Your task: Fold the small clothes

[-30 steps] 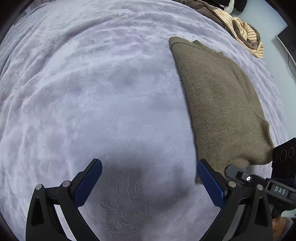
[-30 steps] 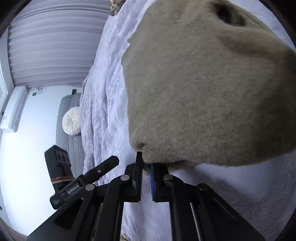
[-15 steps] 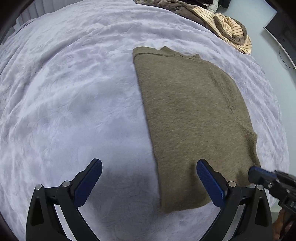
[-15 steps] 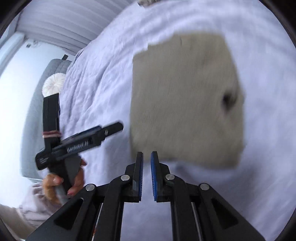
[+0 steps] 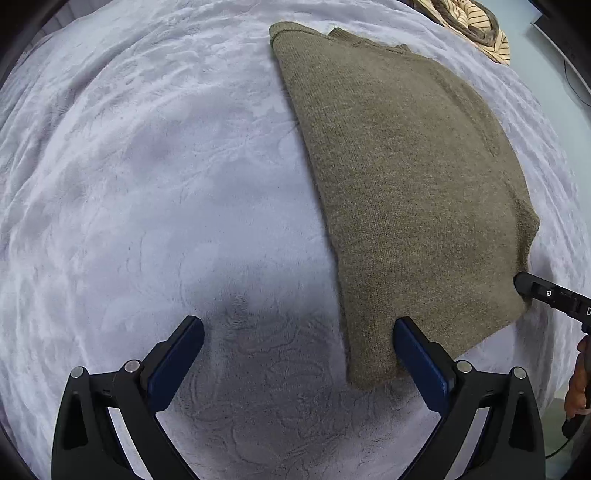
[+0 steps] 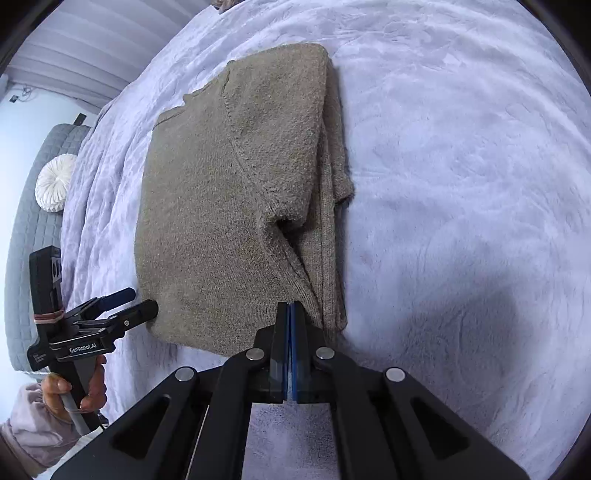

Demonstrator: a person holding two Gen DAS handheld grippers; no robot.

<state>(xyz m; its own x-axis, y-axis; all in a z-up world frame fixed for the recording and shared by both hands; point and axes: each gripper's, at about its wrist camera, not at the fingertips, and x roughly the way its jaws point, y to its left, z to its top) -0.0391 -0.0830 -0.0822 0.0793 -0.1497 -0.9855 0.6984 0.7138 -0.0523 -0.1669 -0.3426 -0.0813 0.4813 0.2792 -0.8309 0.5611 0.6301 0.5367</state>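
Sweater (image 5: 406, 192), olive-brown knit, lies folded into a long rectangle on lavender blanket (image 5: 147, 184), w/ one sleeve tucked along its edge in right wrist view. Left gripper (image 5: 297, 360) hangs just above blanket, jaws wide apart, nothing between; its right finger overlaps sweater's near corner in frame. Right gripper (image 6: 290, 321) sits at sweater's near hem, blue pads pressed together w/ no cloth visibly pinched btwn them. Striped garment (image 5: 476, 22) is heaped at far edge of blanket, well apart from sweater. White round cushion (image 6: 55, 182) rests on grey quilted surface beside bed.
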